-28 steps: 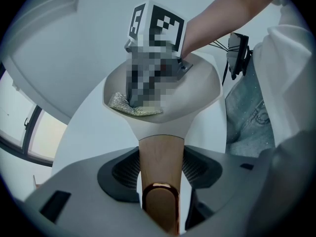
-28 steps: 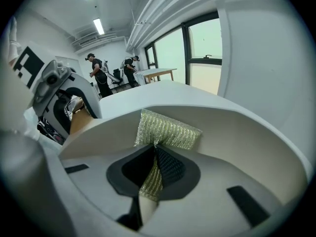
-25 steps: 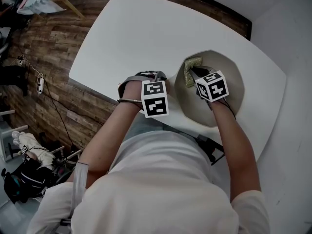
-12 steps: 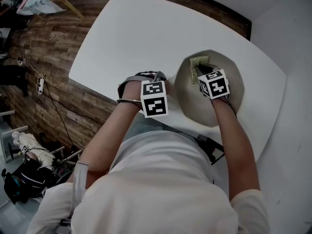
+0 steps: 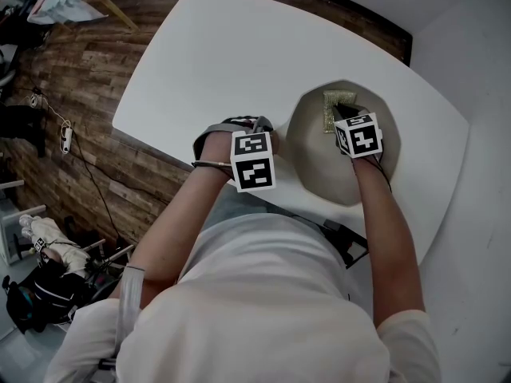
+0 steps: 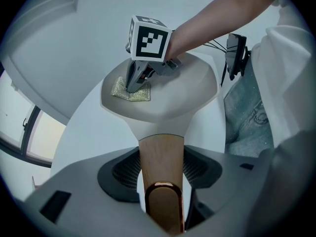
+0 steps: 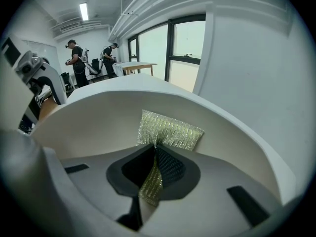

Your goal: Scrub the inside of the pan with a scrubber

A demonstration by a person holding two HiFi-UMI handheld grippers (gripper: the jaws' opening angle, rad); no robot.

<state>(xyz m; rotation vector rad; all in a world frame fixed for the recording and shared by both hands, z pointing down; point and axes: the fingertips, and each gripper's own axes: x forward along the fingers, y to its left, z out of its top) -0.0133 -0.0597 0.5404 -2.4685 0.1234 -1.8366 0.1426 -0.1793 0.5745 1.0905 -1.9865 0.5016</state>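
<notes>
Our right gripper (image 7: 154,167) pinches the gold scrubber (image 7: 170,130) and has slid it to the far side inside the pan (image 5: 319,170), so scrubbing goes on while our left gripper (image 6: 160,169) grips the wooden handle (image 6: 160,149).

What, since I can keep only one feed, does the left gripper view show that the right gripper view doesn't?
Only the left gripper view: the wooden handle clamped in the left tongs, and the right tongs seen from outside, with the person's arm. Only the right gripper view: the fold of scrubber pinched in the right tongs, plus windows and two people behind. Both: the pan interior with the scrubber against it.
</notes>
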